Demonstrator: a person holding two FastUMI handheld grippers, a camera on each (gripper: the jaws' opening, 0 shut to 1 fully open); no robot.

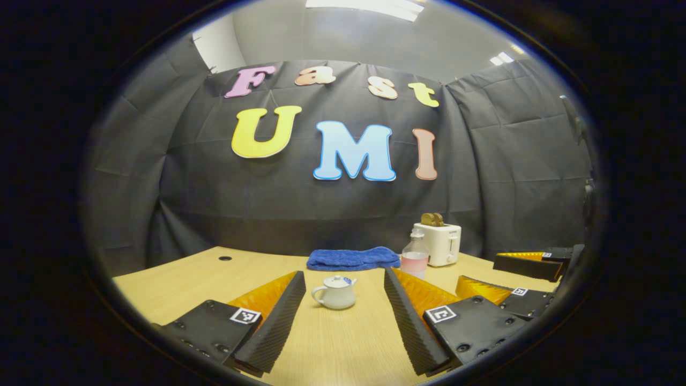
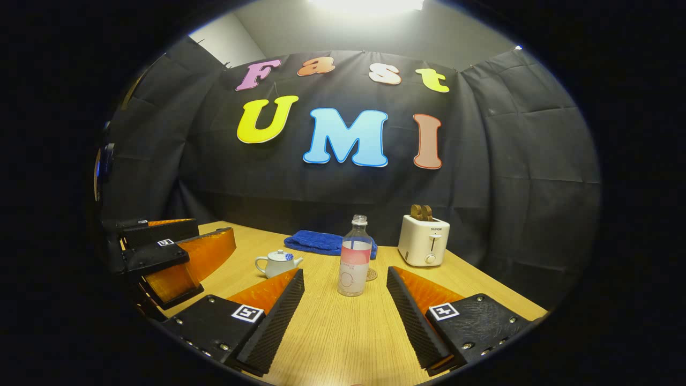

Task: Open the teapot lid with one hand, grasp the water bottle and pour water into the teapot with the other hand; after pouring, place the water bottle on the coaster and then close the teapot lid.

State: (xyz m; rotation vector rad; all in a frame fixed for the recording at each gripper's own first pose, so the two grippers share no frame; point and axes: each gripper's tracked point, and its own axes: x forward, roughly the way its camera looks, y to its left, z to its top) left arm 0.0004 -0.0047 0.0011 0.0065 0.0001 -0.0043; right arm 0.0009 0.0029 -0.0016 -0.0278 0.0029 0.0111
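A wooden table [image 2: 343,332] is standing in a booth with black cloth walls. The toaster [image 2: 423,241] is carrying a small brand mark, too small to make out. The left gripper [image 1: 343,316] is gaping wide, holding nothing, the lidded teapot [image 1: 336,292] sitting at its twelve o'clock. The right gripper [image 2: 345,316] is likewise spread and empty, the water bottle [image 2: 354,257] standing at twelve, a coaster [image 2: 371,275] just behind it.

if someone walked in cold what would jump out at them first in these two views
Probably the white teapot, lid on, standing on the wooden table straight ahead between the open left gripper fingers. Next, the uncapped water bottle standing upright in front of the open right gripper. Behind them lie a folded blue towel and a white toaster holding toast, near the black cloth wall.
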